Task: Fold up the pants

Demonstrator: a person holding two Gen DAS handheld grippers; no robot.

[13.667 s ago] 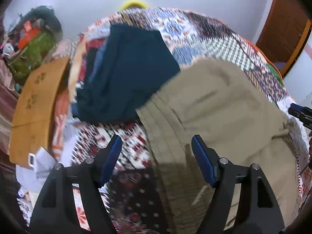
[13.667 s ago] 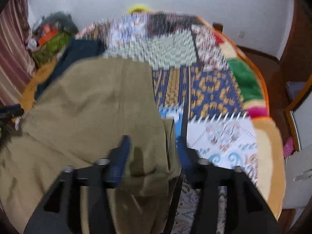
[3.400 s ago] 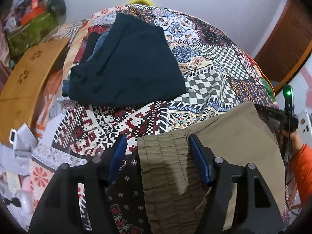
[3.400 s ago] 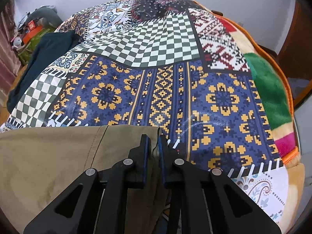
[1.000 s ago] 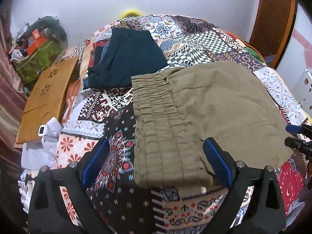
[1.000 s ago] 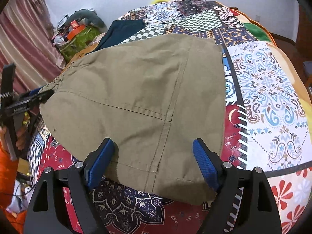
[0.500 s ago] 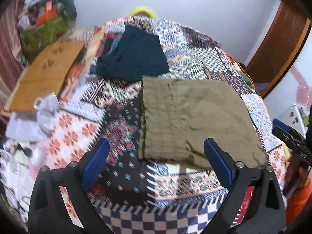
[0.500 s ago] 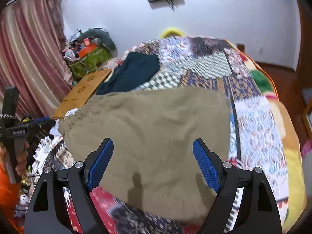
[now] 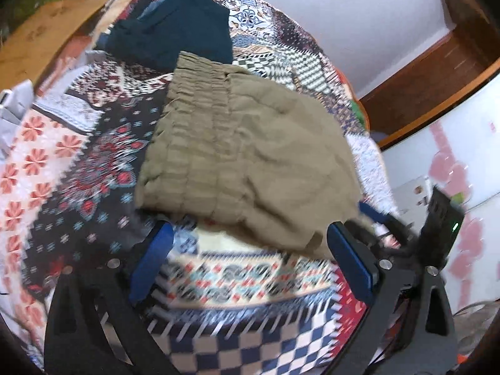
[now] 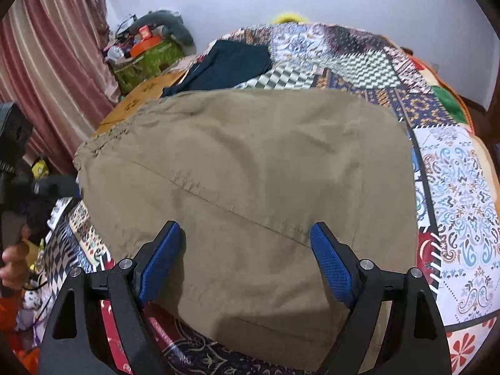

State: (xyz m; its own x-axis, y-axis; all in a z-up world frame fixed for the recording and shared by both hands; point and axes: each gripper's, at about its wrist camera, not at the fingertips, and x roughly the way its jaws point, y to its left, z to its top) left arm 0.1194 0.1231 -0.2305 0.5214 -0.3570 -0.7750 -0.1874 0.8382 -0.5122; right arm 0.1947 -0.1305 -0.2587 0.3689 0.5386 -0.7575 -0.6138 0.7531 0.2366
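The khaki pants lie folded into a flat rectangle on the patchwork quilt, with the gathered elastic waistband on the left side. They also fill the middle of the right wrist view. My left gripper is open and empty, just in front of the pants' near edge. My right gripper is open and empty, its blue pads hovering over the near end of the pants. The right gripper also shows at the right edge of the left wrist view.
A folded dark blue garment lies on the quilt beyond the pants, also in the right wrist view. A wooden board and bags of clutter sit left of the bed. A striped curtain hangs at left.
Both grippers let go of the pants earlier and drew back. In the last half second both have moved closer to the folded pants again, still open.
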